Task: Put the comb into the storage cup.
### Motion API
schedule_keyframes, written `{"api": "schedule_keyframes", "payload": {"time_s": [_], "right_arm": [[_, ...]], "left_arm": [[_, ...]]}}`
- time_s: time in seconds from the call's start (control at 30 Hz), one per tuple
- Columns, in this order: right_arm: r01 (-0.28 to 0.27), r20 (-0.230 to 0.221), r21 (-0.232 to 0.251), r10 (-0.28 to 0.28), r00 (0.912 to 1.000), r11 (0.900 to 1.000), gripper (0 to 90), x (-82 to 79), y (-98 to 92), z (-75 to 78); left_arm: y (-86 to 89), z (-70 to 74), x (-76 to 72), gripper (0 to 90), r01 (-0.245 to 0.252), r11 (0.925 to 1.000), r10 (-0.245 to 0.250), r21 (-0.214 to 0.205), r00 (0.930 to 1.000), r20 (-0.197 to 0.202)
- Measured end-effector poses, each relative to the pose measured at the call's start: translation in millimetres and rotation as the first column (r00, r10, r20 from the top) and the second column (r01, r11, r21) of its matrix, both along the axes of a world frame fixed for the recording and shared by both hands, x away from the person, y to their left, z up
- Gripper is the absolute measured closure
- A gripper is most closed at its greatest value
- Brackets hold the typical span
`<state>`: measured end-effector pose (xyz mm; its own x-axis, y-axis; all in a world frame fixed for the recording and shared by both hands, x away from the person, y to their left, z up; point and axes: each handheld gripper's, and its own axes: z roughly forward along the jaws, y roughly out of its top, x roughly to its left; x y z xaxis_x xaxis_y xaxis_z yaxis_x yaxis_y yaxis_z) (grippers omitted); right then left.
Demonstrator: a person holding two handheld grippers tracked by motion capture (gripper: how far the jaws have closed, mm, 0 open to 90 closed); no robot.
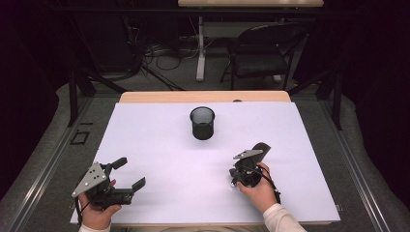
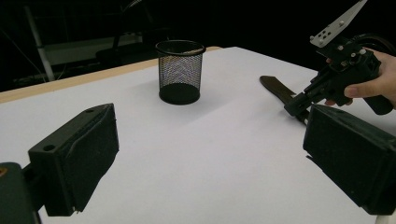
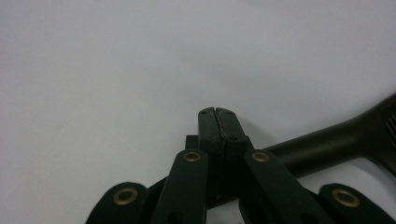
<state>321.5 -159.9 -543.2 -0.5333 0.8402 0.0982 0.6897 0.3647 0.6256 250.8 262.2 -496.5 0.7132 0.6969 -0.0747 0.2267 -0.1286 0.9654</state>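
Item: long dark flat-handled tool [image 2: 280, 91], exact kind unclear, lying on white table surface [image 1: 169, 164]. Long axis runs from right gripper [image 1: 241, 178] away toward table's far right.

Right gripper: jaws pressed together, apparently clamped on tool's near end; grip not certain, since tool runs beneath jaws.

Left gripper [image 1: 129, 174]: jaws spread wide, empty, well apart from tool.

Black wire-mesh cylindrical cup [image 1: 202, 123]: upright, centre-far, nearer right hand [image 1: 258, 191]. Likely destination, as judgement.

Dark long-handled tool [image 3: 336, 140] running off right edge in right gripper view, its near end disappearing behind right gripper [image 3: 218, 123]. In high view, hand [image 1: 258, 186] and gripper body covering most of tool. Left gripper's [image 2: 205, 154] jaw bases getting cropped at bottom corners.
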Motion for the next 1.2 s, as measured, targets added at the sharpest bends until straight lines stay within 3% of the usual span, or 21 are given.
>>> {"api": "schedule_keyframes", "payload": {"time_s": [0.7, 1.2], "right_arm": [[0.035, -0.029, 0.011, -0.034, 0.999, 0.9993, 89.9, -10.7, -33.5, -2.0], [0.046, -0.026, 0.026, -0.046, 0.9986, 0.9986, 89.2, -11.3, -41.0, -1.0]], "left_arm": [[0.2, -0.7, 0.3, 5.9, -0.009, 0.9999, 0.009, -0.006, 1.0, -0.001], [0.3, -1.0, 0.6, 5.9, -0.009, 0.9999, 0.009, -0.006, 1.0, -0.003]]}}
